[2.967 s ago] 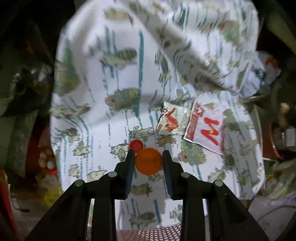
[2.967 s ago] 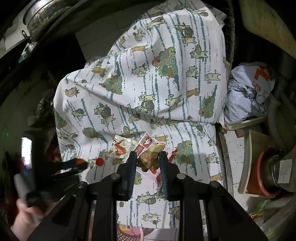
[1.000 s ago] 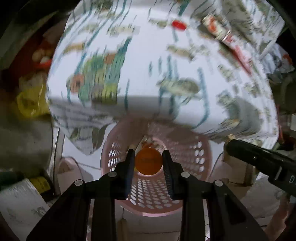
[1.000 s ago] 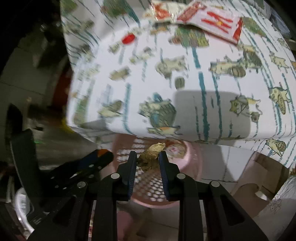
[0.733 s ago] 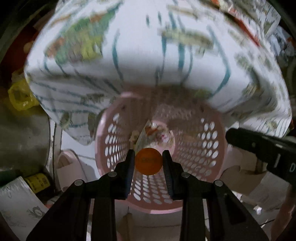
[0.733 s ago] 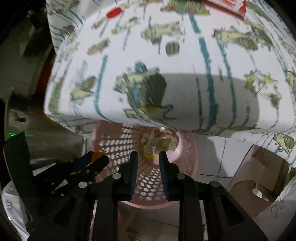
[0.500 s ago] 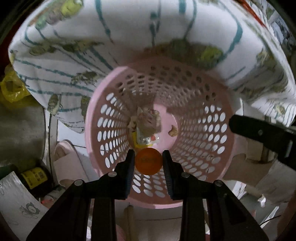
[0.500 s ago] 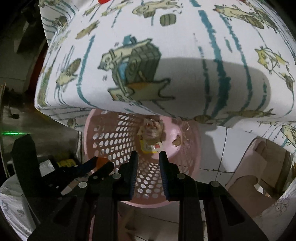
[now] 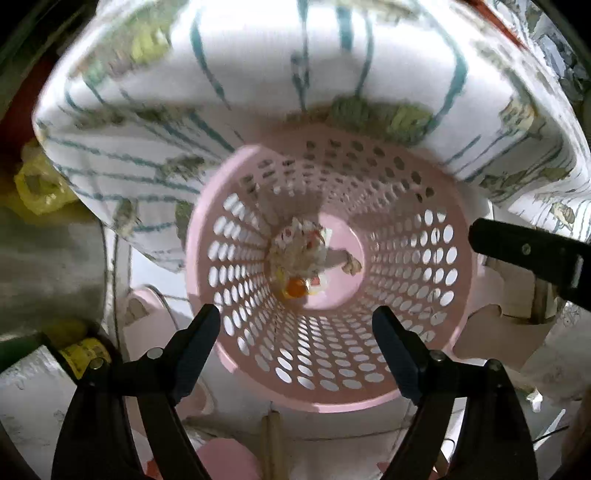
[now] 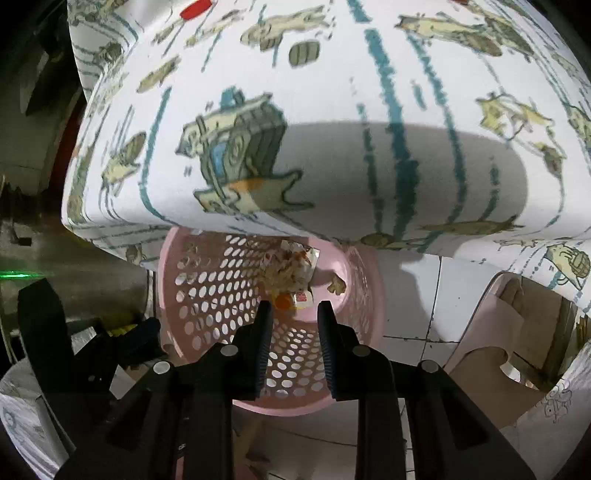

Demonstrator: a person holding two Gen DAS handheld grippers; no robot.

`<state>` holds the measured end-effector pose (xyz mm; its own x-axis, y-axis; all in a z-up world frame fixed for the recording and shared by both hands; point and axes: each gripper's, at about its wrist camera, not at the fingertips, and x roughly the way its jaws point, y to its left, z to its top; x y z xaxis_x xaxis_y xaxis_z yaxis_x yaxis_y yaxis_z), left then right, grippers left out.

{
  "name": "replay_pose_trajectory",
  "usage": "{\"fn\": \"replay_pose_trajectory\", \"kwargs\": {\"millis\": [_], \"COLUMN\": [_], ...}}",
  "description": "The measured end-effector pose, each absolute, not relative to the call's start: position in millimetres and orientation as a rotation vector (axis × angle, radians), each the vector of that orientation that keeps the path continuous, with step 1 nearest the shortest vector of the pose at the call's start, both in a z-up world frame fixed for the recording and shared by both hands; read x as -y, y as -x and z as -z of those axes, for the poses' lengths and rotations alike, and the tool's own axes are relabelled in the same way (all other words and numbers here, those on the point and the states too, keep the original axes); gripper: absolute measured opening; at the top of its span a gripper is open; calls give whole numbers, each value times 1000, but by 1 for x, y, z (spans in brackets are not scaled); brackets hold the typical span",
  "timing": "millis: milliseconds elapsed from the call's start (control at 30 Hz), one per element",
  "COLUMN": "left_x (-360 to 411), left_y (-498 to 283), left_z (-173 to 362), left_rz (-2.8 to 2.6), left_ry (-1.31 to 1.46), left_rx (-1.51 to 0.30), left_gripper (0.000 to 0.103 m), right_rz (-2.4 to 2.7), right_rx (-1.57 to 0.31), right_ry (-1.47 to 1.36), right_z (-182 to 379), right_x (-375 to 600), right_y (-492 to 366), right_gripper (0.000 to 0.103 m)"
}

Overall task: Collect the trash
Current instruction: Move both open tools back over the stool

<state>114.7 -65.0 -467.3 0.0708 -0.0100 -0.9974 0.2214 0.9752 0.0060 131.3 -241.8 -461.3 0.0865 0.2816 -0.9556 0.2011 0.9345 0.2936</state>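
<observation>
A pink perforated basket [image 9: 417,295] stands on the floor below the table edge; it also shows in the right wrist view [image 10: 207,284]. In its bottom lie a crumpled wrapper [image 9: 299,251], an orange ball [image 9: 295,286] and a small brown scrap [image 9: 351,263]; the ball [image 10: 282,301] and the scrap [image 10: 337,285] show in the right wrist view too. My left gripper [image 9: 295,321] is wide open and empty above the basket. My right gripper [image 10: 294,314] is slightly open and empty above the basket. A red cap [image 10: 195,9] lies on the tablecloth.
A white tablecloth [image 10: 332,110] with cartoon prints overhangs the basket's far side. A pink stool [image 10: 509,332] stands right of the basket. A yellow bag [image 9: 40,184] and a yellow-labelled item [image 9: 83,354] sit at the left.
My left gripper opened and the orange ball fell into the basket. Earlier my right gripper let the brown scrap drop in. Both grippers came down from the tabletop to the basket.
</observation>
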Motion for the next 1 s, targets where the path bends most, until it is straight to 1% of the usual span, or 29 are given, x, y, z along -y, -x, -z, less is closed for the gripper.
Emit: {"fn": "replay_pose_trajectory", "kwargs": {"millis": [133,200,433,467,500,533,567,600,633,700,733,767,867,1000], "left_x": [63,60,55,53,54,53,54,54,55,54,52,51,47,42], "left_y": [-121,-123,-115,-115,-115,-113,-111,-107,-103,-96,-93,-90,-86,-81], "left_z": [431,407,325,316,309,300,293,288,279,267,261,255,241,230], "left_rz": [132,131,144,155,165,174,174,173,178,181,179,180,181,158], "left_ry": [-198,-166,-162,-155,-150,-146,-147,-149,-151,-151,-150,-145,-123,-106], "left_rx": [-1349,-1290,-1074,-1053,-1032,-998,-968,-941,-912,-862,-838,-814,-756,-711], "left_gripper": [83,83,83,83,83,83,83,83,84,90,96,99,102,102], "right_rz": [-67,-71,-57,-49,-42,-32,-16,8,40,60,66,75,111,116], "right_rx": [-1404,-1327,-1143,-1120,-1101,-1075,-1045,-1021,-992,-943,-922,-903,-807,-705], "right_ry": [-361,-298,-220,-210,-206,-207,-208,-205,-203,-196,-183,-169,-105,-99], "right_z": [424,397,333,325,320,313,306,300,291,277,271,267,247,231], "right_x": [237,231,234,235,236,239,243,247,250,257,259,261,261,262], "right_y": [-132,-131,-126,-125,-124,-122,-120,-118,-117,-114,-113,-111,-102,-91], "right_gripper": [27,27,28,33,45,54,69,76,76,76,77,77,88,91]}}
